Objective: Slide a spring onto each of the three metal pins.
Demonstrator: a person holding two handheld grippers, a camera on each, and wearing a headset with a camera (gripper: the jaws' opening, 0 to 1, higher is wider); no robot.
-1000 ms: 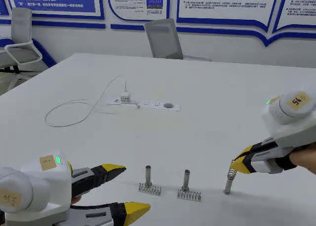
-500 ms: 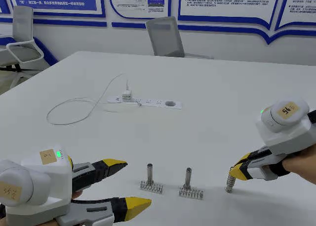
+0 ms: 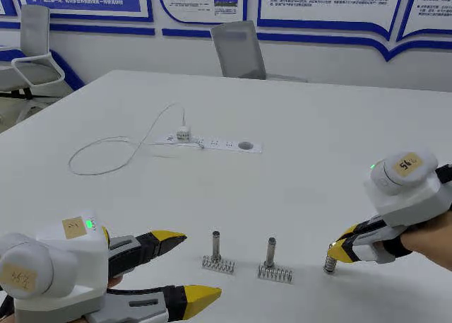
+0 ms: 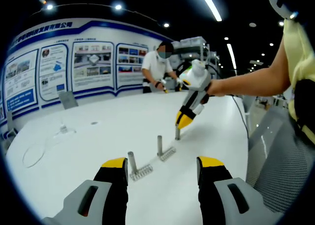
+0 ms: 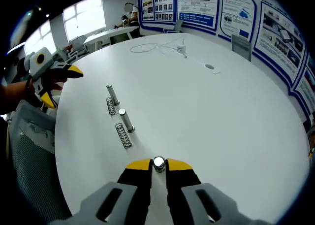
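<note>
White counter (image 3: 296, 125) in a poster-lined room. Nearest, the left hand-held gripper (image 3: 201, 263) hovers with jaws apart and empty. Beyond it stand the first pin (image 3: 216, 242) and second pin (image 3: 270, 249), both upright and bare, with the first spring (image 3: 217, 265) and second spring (image 3: 275, 273) lying flat at their feet. The right hand-held gripper (image 3: 337, 248) has its jaws drawn close about the third pin (image 5: 158, 163), with the third spring (image 3: 329, 261) coiled on that pin below. Judged step: seating the third spring. Next comes releasing it, then lifting a loose spring end-on over a bare pin. Farther off lie a power strip (image 3: 212, 144) and a chair (image 3: 239, 49).
</note>
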